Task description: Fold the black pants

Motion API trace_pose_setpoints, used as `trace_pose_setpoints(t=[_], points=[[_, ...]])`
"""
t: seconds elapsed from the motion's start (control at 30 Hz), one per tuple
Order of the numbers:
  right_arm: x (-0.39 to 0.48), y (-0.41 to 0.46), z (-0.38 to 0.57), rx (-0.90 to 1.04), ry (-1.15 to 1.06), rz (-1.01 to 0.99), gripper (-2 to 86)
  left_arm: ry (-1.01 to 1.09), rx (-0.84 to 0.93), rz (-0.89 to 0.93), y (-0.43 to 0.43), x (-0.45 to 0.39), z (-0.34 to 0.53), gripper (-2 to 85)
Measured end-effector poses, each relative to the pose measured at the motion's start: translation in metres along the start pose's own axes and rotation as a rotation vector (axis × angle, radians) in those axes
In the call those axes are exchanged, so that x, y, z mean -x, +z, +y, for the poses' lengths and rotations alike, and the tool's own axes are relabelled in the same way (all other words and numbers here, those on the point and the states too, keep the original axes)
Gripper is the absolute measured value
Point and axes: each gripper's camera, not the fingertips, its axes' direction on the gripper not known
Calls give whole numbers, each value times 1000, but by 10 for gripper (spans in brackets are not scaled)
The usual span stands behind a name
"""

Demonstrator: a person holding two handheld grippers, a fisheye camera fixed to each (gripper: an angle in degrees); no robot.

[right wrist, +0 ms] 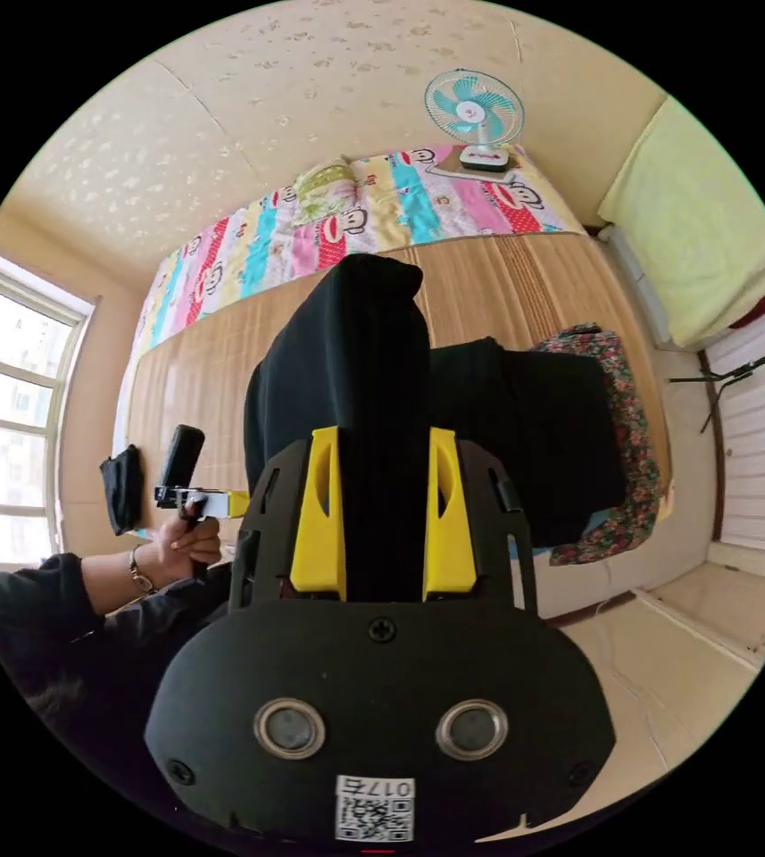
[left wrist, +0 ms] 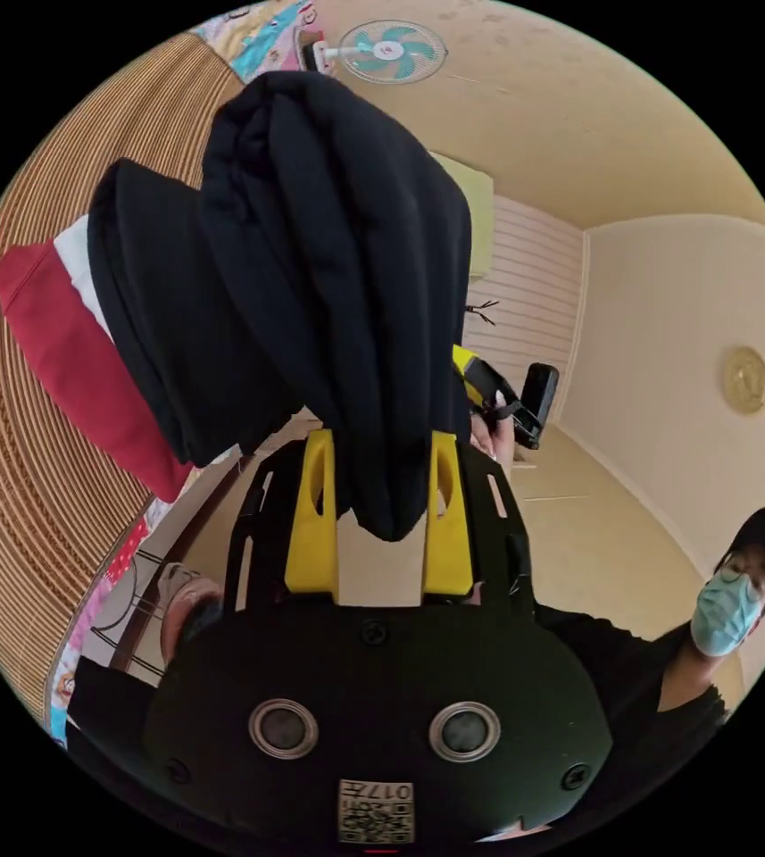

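step: carrying folded black pants (left wrist: pixel 311 286) | left gripper (left wrist: pixel 380 500) jaws pinch the bundle | right gripper (right wrist: pixel 384 500) jaws pinch it too | pants lifted above bed (right wrist: pixel 507 277) | next, I judge: lower it flat, then release

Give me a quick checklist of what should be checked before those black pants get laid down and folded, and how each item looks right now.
1. Left gripper holds the pants: ok, cloth is bunched between both yellow jaws.
2. Right gripper holds the pants: ok, a band of cloth runs between both jaws.
3. Pants free of the mat: cannot tell, the lower part is hidden.
4. Landing spot: not ok, a floral cloth lies beside the pants and a red garment behind them.
5. Pants hanging flat: not ok, they are in thick rolls.
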Motion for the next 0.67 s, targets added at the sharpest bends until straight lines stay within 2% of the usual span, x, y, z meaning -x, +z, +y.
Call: trace_pose_setpoints(t=[0.07, 0.13, 0.17, 0.27, 0.5, 0.57, 0.67], points=[[0, 76, -17, 158, 78, 253, 94, 5, -49, 130, -13, 4, 5, 109], [8, 140, -12, 314, 56, 339, 61, -10, -123, 149, -44, -9, 25, 99], [27, 147, -2, 223, -8, 472, 51, -11, -137, 139, -53, -15, 30, 105], [63, 158, 9, 173, -30, 649, 34, 34, -207, 113, -107, -47, 60, 121], [47, 130, 23, 56, 133, 395, 22, 111, -468, 14, -235, -117, 163, 106], [50, 128, 29, 41, 116, 385, 20, 150, -494, -82, -254, -136, 197, 100], [59, 125, 34, 54, 55, 412, 19, 235, -487, -386, -273, -181, 257, 100]])
